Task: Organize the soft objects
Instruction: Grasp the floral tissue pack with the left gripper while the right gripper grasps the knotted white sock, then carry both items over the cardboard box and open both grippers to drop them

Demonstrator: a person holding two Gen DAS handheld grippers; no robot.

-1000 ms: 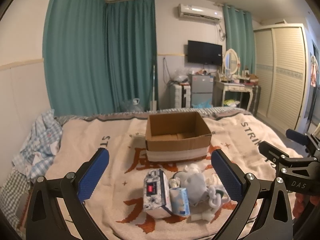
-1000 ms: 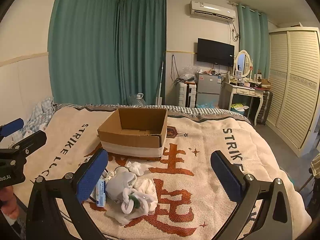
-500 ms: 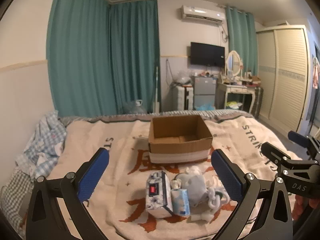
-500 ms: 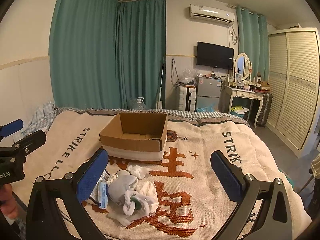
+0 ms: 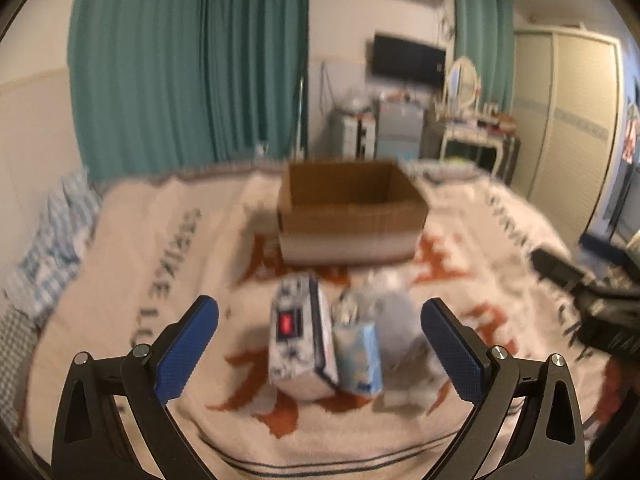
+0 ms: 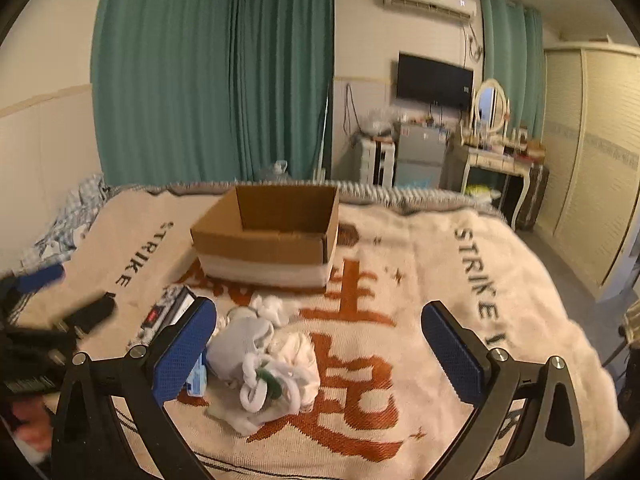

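While jaws gape, cardboard box (image 6: 266, 236) shows bare floor.

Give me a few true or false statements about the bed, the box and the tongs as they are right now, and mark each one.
1. The cardboard box sits open on the blanket. True.
2. The left tongs are clamped on the patterned tissue pack. False: they are open, holding nothing.
3. The pile of white and grey soft items already lies in the box. False: it lies on the blanket in front of the box.
4. The right tongs are open and empty. True.
5. The small blue tissue pack stands beside the patterned pack. True.
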